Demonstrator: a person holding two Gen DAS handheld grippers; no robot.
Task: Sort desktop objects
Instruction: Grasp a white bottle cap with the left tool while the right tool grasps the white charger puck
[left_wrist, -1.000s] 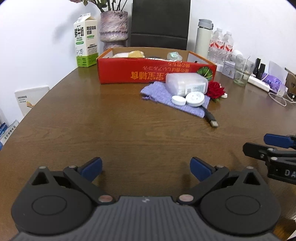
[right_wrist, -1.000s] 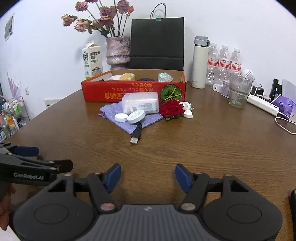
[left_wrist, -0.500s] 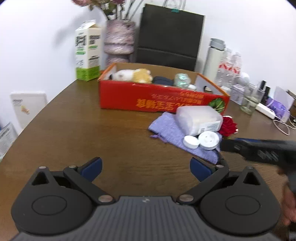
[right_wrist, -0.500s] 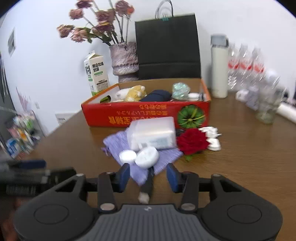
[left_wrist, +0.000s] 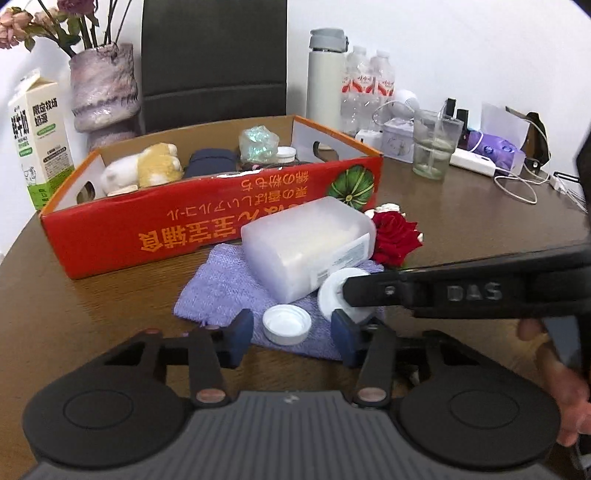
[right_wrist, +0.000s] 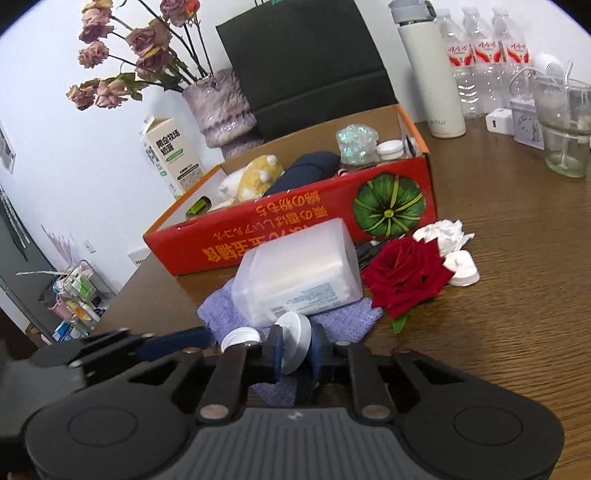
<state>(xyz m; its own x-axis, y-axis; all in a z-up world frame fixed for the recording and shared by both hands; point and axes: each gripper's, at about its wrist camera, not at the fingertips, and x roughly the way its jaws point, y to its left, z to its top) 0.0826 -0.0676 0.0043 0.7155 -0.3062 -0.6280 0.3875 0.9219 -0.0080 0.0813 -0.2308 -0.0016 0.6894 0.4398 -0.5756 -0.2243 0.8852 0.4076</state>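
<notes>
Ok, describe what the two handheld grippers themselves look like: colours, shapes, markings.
Both are matte black plastic. The left gripper has two round discs on its body, a grey ribbed centre panel, copper-coloured pivot pins and angular linkage arms ending in dark blue fingertip pads. The right gripper is built the same; from the side, in the left wrist view, its arm shows raised letters "DAS". No cables or sleeves visible.

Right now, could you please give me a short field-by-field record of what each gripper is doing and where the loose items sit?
right gripper: shut on the white round disc, tilted on edge
left gripper: open, its fingers either side of the small white cap
purple cloth: flat on the table, under the cap and the translucent plastic box
red rose: on the table beside the box
red cardboard box: behind the cloth, already holds several items
</notes>
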